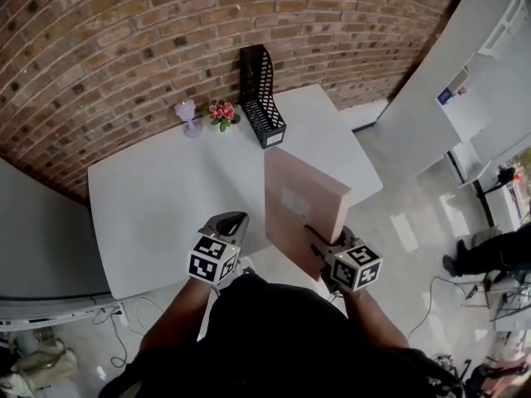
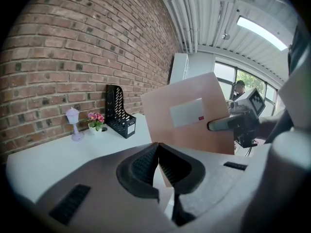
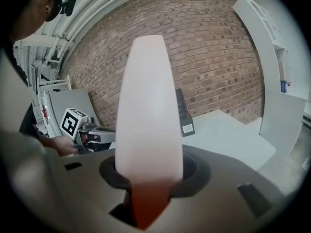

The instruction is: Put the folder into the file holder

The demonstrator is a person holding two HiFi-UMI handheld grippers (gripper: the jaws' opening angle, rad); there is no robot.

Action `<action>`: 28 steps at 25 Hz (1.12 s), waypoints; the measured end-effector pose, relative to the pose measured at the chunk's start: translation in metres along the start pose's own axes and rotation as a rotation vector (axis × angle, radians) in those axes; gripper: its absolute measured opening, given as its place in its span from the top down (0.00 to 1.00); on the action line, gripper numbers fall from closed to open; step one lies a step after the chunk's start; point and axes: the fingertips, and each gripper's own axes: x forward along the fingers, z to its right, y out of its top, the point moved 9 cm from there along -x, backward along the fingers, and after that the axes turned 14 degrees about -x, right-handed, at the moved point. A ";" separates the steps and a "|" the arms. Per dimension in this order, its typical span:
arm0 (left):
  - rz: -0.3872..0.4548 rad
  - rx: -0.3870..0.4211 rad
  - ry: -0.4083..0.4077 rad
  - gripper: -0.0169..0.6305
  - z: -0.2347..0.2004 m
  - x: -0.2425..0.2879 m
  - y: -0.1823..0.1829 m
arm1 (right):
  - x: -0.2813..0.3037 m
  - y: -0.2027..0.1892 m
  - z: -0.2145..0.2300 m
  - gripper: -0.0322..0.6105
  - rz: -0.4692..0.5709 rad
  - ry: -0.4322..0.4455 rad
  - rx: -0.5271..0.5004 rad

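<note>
Salmon-pink cardboard fills my right gripper view: the thick box folder sits between the jaws of my right gripper, which are clenched on its near end. From the head view I see the box folder held up on edge over the near right part of the white table, its broad face turned toward my left gripper. That one hangs just beside it, jaws pressed together on nothing. The black mesh file holder stands upright at the table's far edge against the red brick wall, well apart from the folder. Left of it sit a small pot of pink flowers and a little lilac lamp.
</note>
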 end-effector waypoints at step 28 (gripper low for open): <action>0.045 -0.117 0.155 0.97 -0.085 0.036 0.027 | 0.132 0.149 0.130 0.68 0.131 -0.021 -0.154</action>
